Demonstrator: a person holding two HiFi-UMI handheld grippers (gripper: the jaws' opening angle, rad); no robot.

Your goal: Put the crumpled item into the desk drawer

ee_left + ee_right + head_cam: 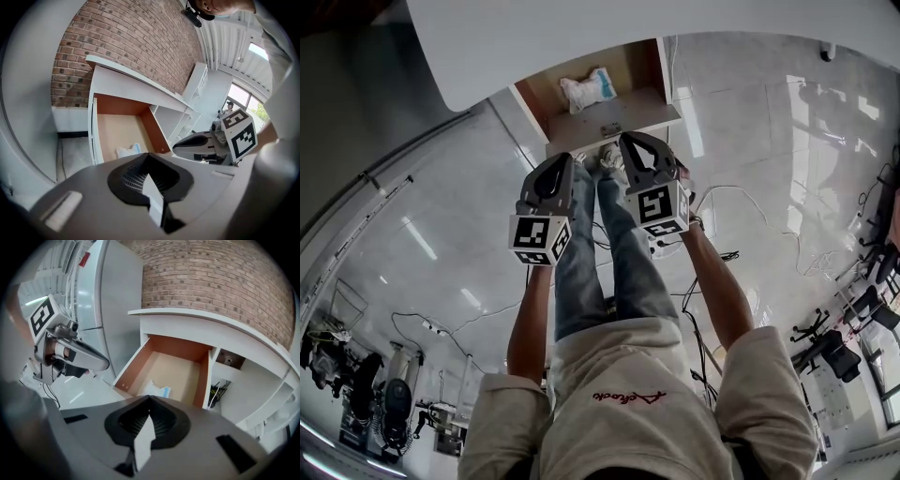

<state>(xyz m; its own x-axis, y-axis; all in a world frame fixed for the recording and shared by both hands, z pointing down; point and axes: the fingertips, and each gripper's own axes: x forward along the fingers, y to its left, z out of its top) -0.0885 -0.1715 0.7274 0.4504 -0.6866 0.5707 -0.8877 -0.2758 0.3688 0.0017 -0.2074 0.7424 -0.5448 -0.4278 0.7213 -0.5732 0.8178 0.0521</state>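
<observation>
two-handed, holds left gripper (565, 161) and right gripper (628, 145) pressed together, pinching nothing, just above the pulled-out drawer (642, 105); shows crumpled item (586, 90) lying inside, so likely needs only closing.

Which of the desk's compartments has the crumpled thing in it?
The pulled-out drawer with brown inner walls: the crumpled item lies on its floor. The white open shelves beside it show none.

The head camera looks steeply down on the left tongs (562, 165), the right tongs (629, 146) and the open drawer (630, 75). Each tongs camera looks along its own tips into that same drawer.
</observation>
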